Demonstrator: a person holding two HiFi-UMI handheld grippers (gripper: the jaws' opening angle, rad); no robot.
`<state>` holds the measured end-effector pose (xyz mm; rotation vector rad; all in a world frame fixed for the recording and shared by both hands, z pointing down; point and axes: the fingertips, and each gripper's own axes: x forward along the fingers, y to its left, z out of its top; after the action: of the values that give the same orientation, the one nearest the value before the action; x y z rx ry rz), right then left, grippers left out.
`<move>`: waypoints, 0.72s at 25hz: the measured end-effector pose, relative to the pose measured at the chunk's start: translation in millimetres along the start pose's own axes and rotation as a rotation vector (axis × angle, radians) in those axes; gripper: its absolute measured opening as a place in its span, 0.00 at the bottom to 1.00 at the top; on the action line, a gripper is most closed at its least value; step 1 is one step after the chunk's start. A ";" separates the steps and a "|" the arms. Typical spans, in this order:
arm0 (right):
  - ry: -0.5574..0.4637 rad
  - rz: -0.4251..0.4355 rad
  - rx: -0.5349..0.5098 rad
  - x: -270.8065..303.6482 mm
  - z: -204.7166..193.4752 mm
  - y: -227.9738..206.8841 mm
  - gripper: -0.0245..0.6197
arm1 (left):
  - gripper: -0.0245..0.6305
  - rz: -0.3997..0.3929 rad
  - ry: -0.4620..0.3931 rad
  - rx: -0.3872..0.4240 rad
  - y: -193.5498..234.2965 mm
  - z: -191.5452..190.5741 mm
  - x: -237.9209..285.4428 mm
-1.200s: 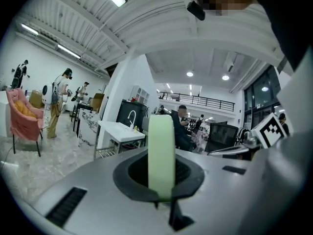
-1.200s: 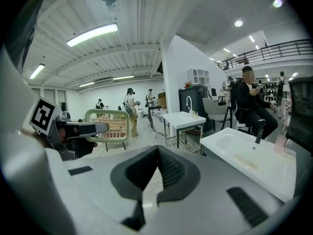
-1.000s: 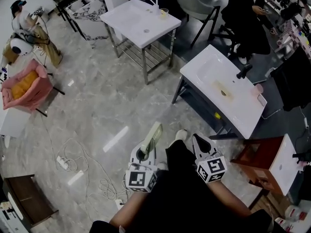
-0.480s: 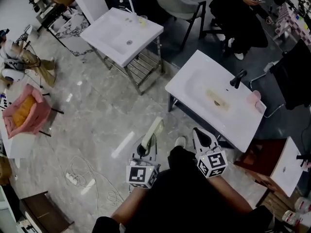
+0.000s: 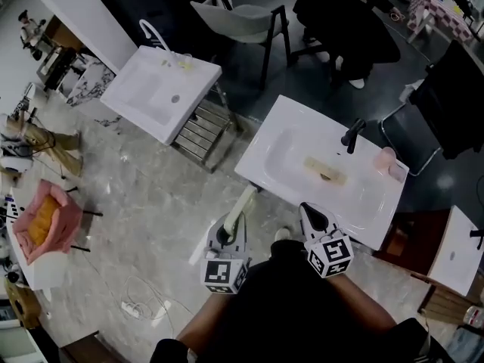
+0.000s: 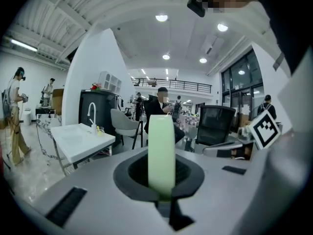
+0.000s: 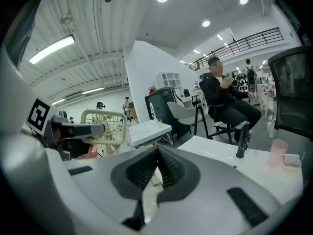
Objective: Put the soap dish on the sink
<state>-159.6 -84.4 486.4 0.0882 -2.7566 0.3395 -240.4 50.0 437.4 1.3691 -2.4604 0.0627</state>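
Grey stone floor (image 5: 151, 195), the near sink (image 5: 276, 131) just ahead. The left gripper (image 5: 229, 231) is clamped on the green soap dish (image 5: 240, 206), held on edge short of the sink. The right gripper (image 5: 310, 212) is closed, empty. Carrying stage, I'd say; next it needs reaching over the rim and laying flat.

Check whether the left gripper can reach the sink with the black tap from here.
Probably yes: the left gripper, shut on the soap dish, is just short of the sink's near corner, with nothing standing between them.
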 end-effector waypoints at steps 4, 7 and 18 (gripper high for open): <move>-0.015 -0.025 0.008 8.6 7.3 -29.6 0.04 | 0.06 -0.040 0.043 -0.017 -8.4 -6.7 34.1; -0.020 -0.050 0.021 13.4 11.0 -47.0 0.04 | 0.06 -0.083 0.079 -0.048 -11.7 -11.6 58.8; -0.021 -0.167 0.087 10.9 13.0 -83.0 0.04 | 0.06 -0.281 0.251 -0.096 -24.9 -42.3 159.6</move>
<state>-165.6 -168.3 497.1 0.3433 -2.7310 0.4150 -286.5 -86.1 522.4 1.5469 -2.0241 0.0466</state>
